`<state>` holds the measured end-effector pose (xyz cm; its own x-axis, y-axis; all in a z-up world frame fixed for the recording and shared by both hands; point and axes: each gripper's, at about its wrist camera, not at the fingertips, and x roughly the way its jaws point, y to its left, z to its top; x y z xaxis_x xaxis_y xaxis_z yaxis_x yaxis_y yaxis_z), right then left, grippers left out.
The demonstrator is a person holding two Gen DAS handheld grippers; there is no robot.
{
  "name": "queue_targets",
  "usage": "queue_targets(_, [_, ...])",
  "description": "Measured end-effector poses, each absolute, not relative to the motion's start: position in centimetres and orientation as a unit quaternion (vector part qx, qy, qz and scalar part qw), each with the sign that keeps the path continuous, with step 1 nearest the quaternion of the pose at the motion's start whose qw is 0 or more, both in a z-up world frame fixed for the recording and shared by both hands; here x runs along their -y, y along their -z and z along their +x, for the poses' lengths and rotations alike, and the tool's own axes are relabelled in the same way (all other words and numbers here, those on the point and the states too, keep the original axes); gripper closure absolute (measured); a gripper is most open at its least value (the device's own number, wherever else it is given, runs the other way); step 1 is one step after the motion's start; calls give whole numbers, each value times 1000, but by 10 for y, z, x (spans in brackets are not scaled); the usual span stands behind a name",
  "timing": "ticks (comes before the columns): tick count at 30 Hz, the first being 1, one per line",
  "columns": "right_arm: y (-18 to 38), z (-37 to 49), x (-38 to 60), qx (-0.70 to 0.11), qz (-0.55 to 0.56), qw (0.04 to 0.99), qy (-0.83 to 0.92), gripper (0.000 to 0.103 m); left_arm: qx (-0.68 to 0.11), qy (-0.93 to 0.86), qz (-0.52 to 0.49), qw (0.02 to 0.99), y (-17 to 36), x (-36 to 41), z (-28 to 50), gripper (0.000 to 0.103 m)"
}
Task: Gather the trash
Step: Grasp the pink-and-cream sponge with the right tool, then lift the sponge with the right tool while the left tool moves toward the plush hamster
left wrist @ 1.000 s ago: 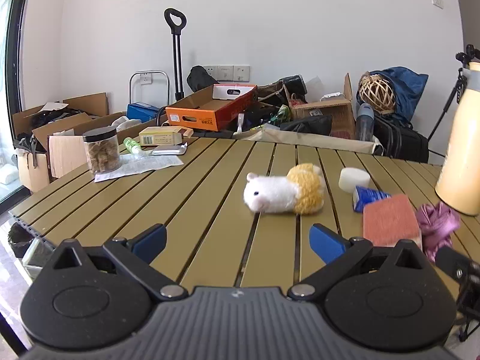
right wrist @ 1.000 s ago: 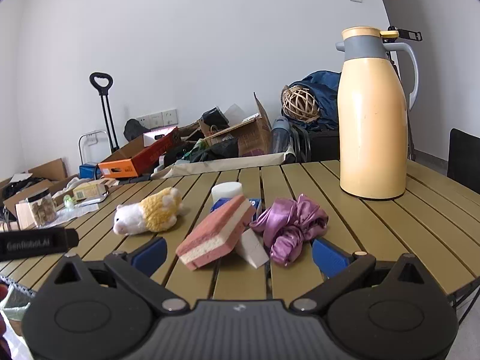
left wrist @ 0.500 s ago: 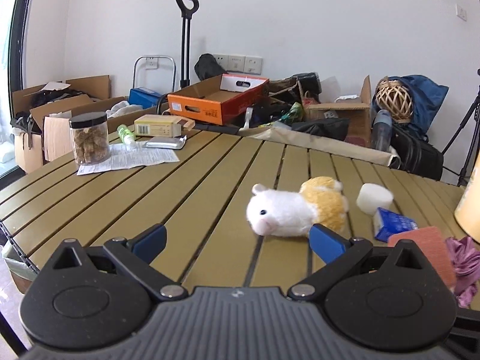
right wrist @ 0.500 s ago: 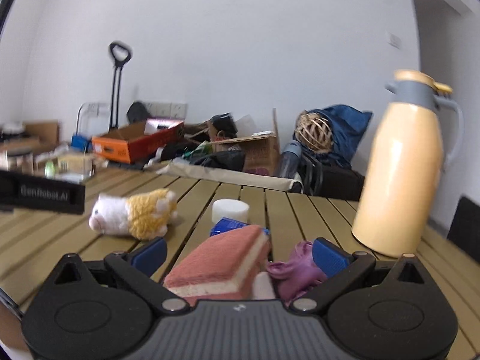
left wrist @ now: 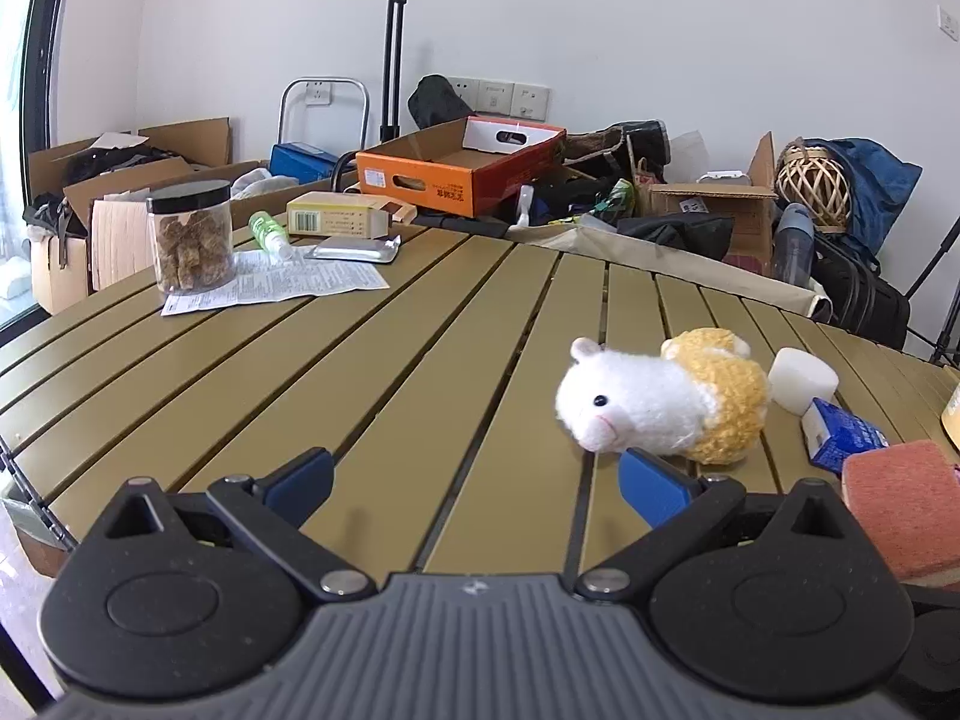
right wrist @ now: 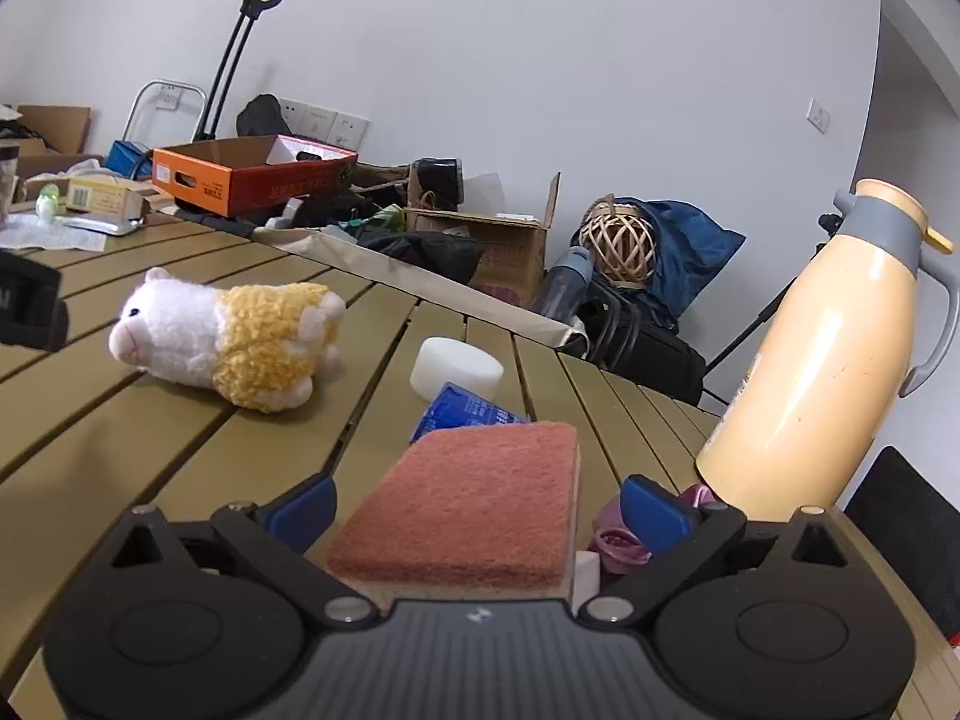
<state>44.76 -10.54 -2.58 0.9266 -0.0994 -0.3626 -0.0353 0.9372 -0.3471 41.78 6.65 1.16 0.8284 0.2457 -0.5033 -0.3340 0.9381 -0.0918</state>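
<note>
The right gripper (right wrist: 477, 504) sits low over the slatted table (right wrist: 180, 438), its blue-padded jaws wide but closing, with the pink scouring sponge (right wrist: 468, 510) lying between them and neither pad pressing on it; a crumpled purple wrapper (right wrist: 618, 534) lies just beside the sponge, near the base of the cream thermos (right wrist: 822, 354); a blue packet (right wrist: 462, 411) and a white foam block (right wrist: 456, 367) lie just beyond the sponge; the left gripper (left wrist: 477, 480) hangs over bare slats, jaws wide and empty, its right pad just in front of the plush hamster (left wrist: 660, 399); a jar (left wrist: 191, 234) stands on a paper sheet (left wrist: 282, 285) at the far left.
</note>
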Motion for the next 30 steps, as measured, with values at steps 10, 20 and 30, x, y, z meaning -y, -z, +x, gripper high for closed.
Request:
queue_targets(10, [29,455,103,-212,-189,959,22,25,-250,-150,-88,952,-11,-69,415,0])
queue_targets(20, [14,442,119,-171,-133,976,-2,27,-248,-155,-85,952,-19,-66,409,0])
queue_targets(30, [-15,415,147,-121,-74,990,-7,27,-241,-143,-91,956,-32,-56,394,0])
